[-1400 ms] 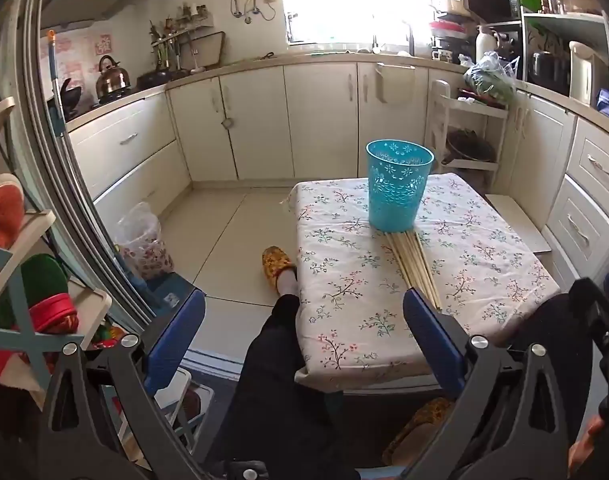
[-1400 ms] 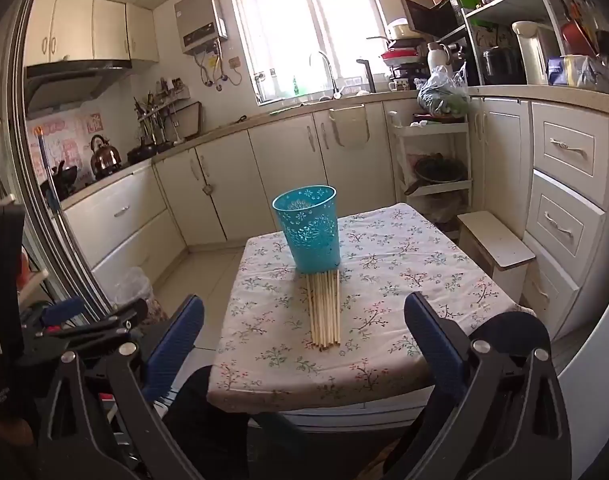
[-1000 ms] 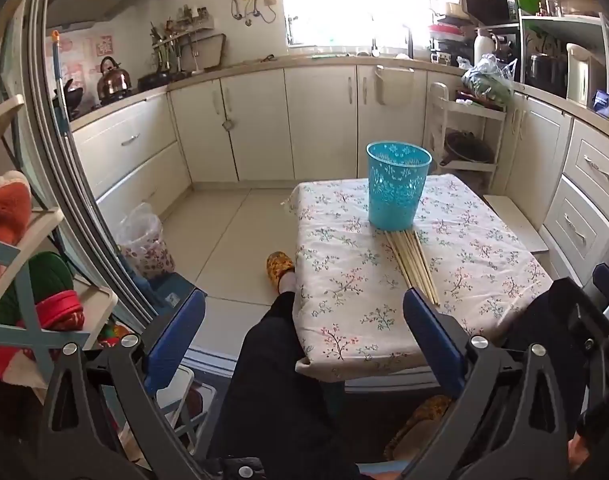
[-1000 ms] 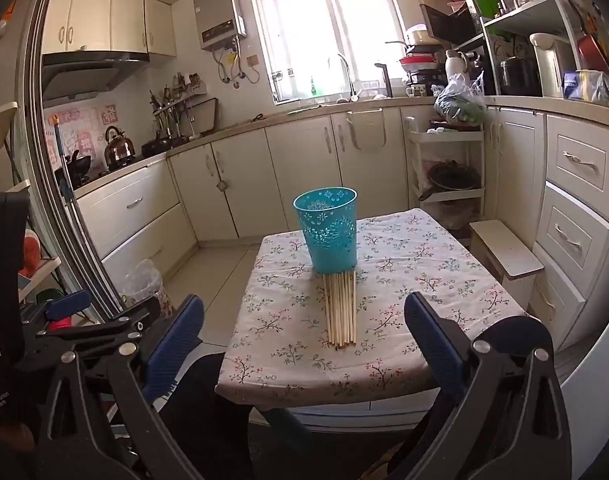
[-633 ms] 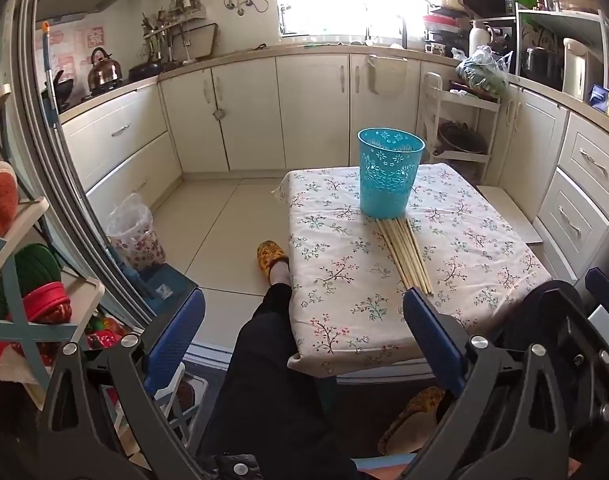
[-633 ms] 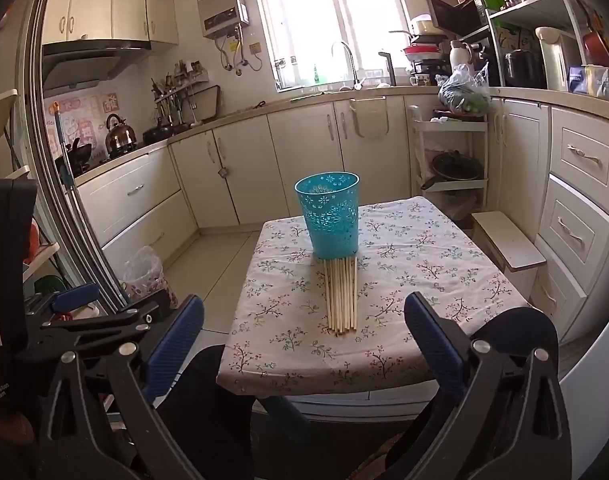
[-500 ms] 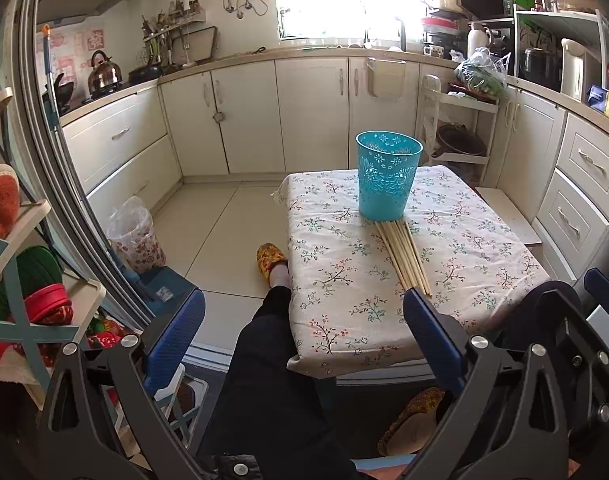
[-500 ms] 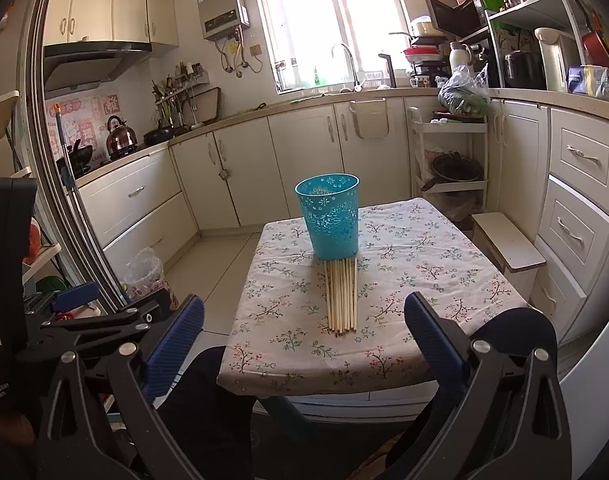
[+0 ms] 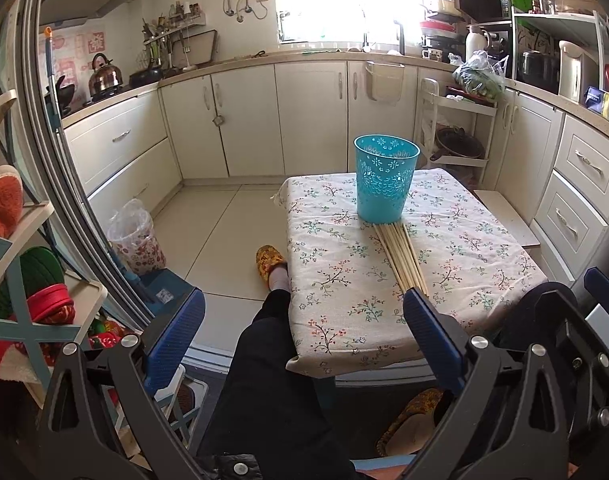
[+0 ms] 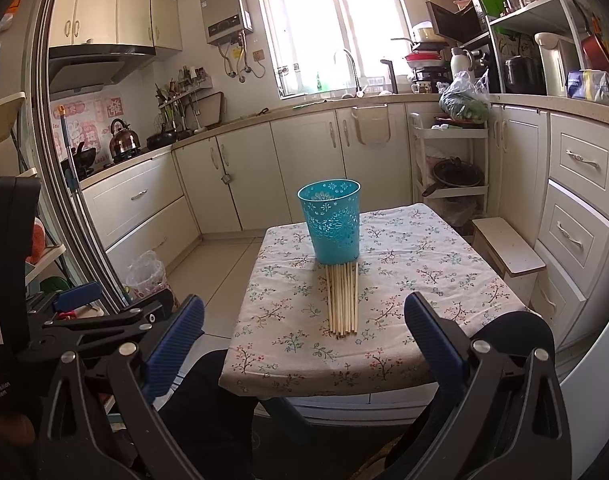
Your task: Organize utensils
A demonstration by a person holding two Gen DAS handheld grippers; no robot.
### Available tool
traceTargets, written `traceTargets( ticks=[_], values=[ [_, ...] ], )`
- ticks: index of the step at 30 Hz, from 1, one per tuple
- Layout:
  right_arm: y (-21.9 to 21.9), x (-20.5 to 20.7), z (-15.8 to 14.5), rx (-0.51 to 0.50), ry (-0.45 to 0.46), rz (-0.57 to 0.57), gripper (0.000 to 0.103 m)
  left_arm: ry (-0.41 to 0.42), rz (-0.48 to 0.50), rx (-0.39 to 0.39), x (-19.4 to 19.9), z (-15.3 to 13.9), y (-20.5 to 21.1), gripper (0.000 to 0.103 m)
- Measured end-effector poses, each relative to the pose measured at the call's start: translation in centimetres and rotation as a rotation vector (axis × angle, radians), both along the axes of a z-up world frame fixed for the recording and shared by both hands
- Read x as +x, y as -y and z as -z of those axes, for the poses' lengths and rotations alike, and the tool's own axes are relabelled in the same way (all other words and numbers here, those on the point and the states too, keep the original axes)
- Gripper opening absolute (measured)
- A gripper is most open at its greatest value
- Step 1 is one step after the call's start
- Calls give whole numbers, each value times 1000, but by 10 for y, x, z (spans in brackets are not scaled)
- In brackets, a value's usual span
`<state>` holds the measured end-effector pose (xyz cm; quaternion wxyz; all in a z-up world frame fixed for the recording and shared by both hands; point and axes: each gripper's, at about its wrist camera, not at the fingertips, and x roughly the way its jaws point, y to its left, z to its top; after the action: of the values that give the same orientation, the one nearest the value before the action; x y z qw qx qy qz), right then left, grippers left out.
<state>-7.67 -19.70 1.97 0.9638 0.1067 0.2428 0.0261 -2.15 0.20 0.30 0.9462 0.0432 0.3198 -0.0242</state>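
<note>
1. Cream kitchen cabinets (image 10: 304, 168) run along the far wall and down the right side, under a bright window with a sink tap.
2. A low table (image 10: 424, 280) covered in a floral cloth stands in the middle of the tiled floor, with a pale wooden stool (image 10: 508, 248) just beside its right edge.
3. A person's leg (image 9: 272, 380) in dark trousers stretches along the table's left side, ending in a yellow slipper (image 9: 269, 260) on the floor.
4. A white trolley rack (image 10: 448, 160) holding a dark pan stands behind the table, well apart from it.
5. The right gripper (image 10: 304, 332) hangs short of the table's near edge, its blue-padded fingers (image 10: 432, 332) spread wide with nothing between them.
6. The left gripper (image 9: 304, 328) sits lower and to the left, over the leg, fingers likewise wide apart and empty.
7. A teal perforated basket (image 10: 331, 224) stands upright near the table's middle.
8. A row of wooden chopsticks (image 10: 342, 300) lies flat side by side on the cloth, far ends touching the basket's base, near ends pointing at the grippers. Nothing lies between them and either gripper.
9. A bagged bin (image 9: 134, 236) stands on the floor at left.
</note>
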Motion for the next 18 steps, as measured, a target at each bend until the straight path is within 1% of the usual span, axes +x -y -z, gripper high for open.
traceTargets(
  ticks=[18],
  values=[
    [-4,-4,-2,-12,22,-1,96,6,1,-4,-2,-2,1,95]
  ],
)
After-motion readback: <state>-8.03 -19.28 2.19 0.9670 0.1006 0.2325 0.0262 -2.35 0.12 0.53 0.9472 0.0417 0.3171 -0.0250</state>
